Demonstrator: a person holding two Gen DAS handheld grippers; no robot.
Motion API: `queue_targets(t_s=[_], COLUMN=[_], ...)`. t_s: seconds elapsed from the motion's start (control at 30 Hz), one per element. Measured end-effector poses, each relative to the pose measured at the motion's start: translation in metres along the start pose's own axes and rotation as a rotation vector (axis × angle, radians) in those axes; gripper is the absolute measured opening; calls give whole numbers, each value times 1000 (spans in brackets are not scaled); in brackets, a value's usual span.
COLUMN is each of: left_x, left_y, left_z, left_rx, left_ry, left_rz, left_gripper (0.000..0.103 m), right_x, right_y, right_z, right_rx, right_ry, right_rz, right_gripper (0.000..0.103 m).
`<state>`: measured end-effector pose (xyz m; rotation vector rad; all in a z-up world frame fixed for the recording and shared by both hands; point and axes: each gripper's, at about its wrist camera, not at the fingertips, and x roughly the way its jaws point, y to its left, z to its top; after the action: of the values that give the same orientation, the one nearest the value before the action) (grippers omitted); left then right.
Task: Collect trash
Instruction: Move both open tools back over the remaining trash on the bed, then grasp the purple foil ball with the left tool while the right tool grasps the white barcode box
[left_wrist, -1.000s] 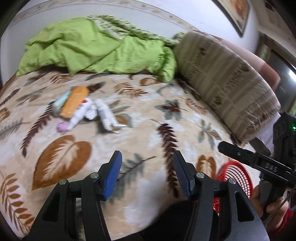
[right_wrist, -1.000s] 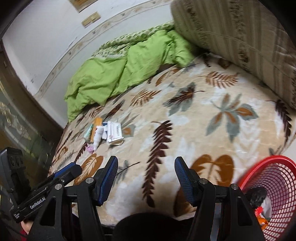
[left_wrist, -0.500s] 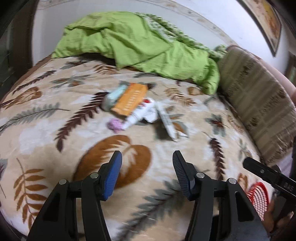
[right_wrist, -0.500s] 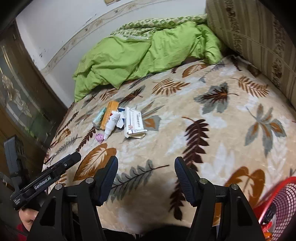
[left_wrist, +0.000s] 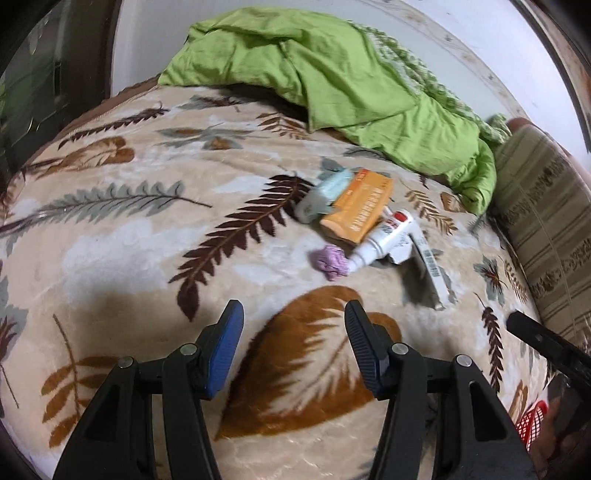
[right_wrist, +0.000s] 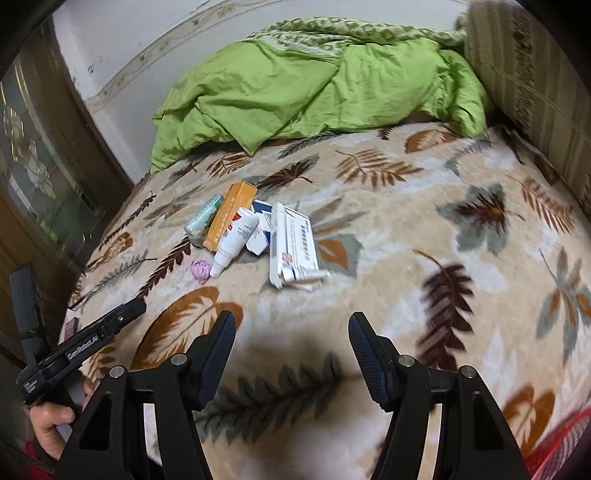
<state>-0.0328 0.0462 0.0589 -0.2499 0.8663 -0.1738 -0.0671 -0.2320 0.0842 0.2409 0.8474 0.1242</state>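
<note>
Spreading across both views: a bed (left_wrist: 122, 236) under a leaf-print blanket. Bunching at its far end: a green quilt (right_wrist: 295, 85). Leaning along the right edge: a striped cushion (left_wrist: 543, 221). Peeking in at a lower corner: a red basket (left_wrist: 532, 424). Hovering over the blanket near its front edge: left gripper (left_wrist: 293, 354) and right gripper (right_wrist: 291, 354), jaws apart, gripping nothing. Lying mid-bed, touching one another: orange box (right_wrist: 229, 214), white carton (right_wrist: 293, 243), white bottle (right_wrist: 236, 240), teal tube (right_wrist: 203, 221), and just beside the bottle's tip, a pink crumpled wad (right_wrist: 200, 271).
</note>
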Motion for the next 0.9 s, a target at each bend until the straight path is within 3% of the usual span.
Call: queue_targets(t_s=[0.2, 0.37, 0.4, 0.43, 0.5, 0.6, 0.73, 0.9], left_x=[7, 14, 16, 19, 25, 39, 58, 78], left_y=[4, -1, -4, -7, -13, -21, -33, -38], left_z=[4, 7, 7, 8, 11, 17, 22, 29], left_rx=[-10, 7, 17, 27, 39, 30, 39, 26], left_ry=[-4, 5, 8, 9, 12, 29, 48, 63], left_rz=[-6, -16, -18, -22, -26, -54, -62, -50], left_gripper=[56, 56, 56, 56, 56, 56, 55, 41], right_x=[58, 98, 103, 107, 111, 101, 84, 73], right_y=[26, 44, 44, 42, 35, 24, 6, 5], right_z=[30, 38, 38, 36, 32, 33, 30, 29], right_rx=[-77, -183, -188, -191, -179, -148, -49, -18], right_ry=[43, 56, 59, 62, 80, 40, 17, -13], right_rz=[-58, -186, -205, -231, -236, -256, -208, -164], right_gripper=[67, 67, 62, 45, 26, 19, 14, 14])
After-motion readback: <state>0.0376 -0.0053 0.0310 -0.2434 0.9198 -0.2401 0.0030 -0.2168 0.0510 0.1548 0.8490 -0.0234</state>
